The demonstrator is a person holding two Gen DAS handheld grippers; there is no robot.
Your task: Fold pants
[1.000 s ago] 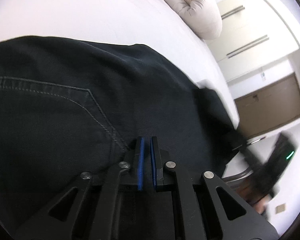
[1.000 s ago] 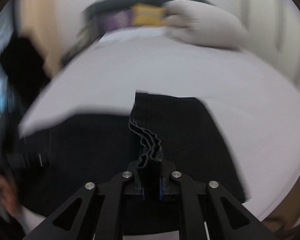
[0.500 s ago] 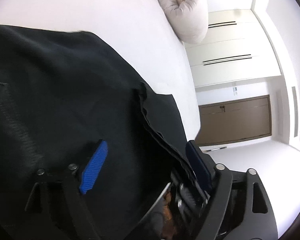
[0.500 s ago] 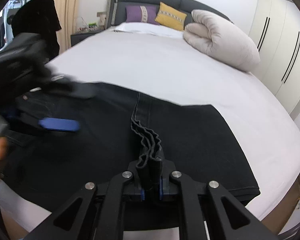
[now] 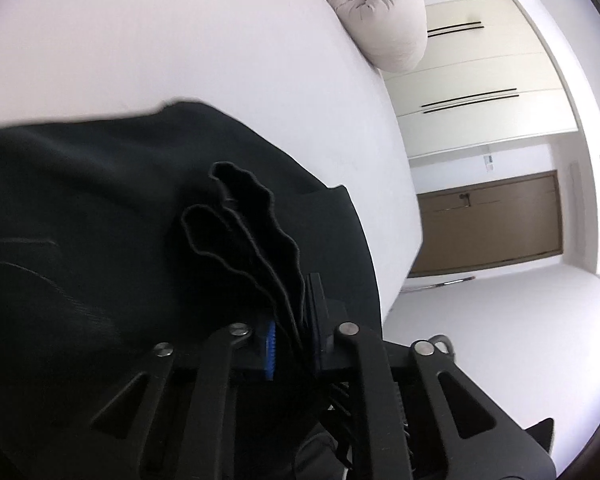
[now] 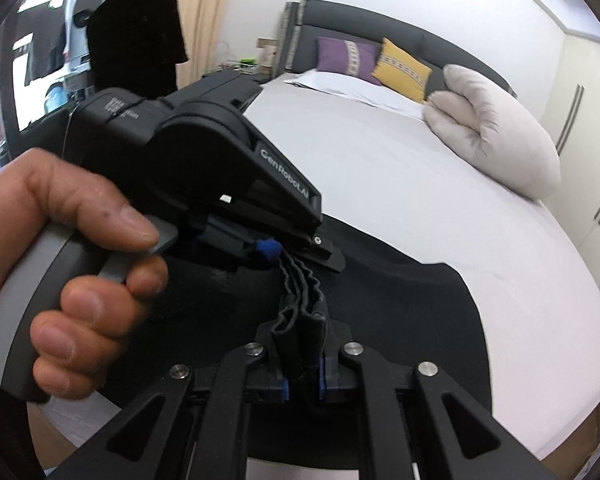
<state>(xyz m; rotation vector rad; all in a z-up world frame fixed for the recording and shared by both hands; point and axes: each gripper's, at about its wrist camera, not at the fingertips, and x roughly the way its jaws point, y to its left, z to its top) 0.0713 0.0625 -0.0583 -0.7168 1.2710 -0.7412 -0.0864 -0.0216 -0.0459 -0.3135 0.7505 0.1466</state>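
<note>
Black pants (image 5: 100, 220) lie spread on the white bed (image 5: 180, 40). My left gripper (image 5: 294, 314) is closing on a bunch of stacked pant edges (image 5: 244, 220), which stick up wavy between its blue pads. In the right wrist view my right gripper (image 6: 302, 366) is shut on the same bundle of layered edges (image 6: 300, 330). The left gripper (image 6: 284, 254), held by a hand (image 6: 60, 240), pinches that bundle just beyond it. The rest of the pants (image 6: 400, 320) hangs and rests on the bed (image 6: 380, 180) below both grippers.
A rolled beige duvet (image 6: 496, 136) lies at the bed's right side, with purple (image 6: 346, 56) and yellow (image 6: 404, 70) cushions at the dark headboard. A wardrobe (image 5: 480, 80) and a brown door (image 5: 488, 224) stand beyond the bed's edge. A dark chair (image 6: 136, 36) stands at the left.
My left gripper opened wide, moved over to the bunched edges beside the right gripper, and shut on them. The right gripper kept its hold and swung left and up with the fabric.
</note>
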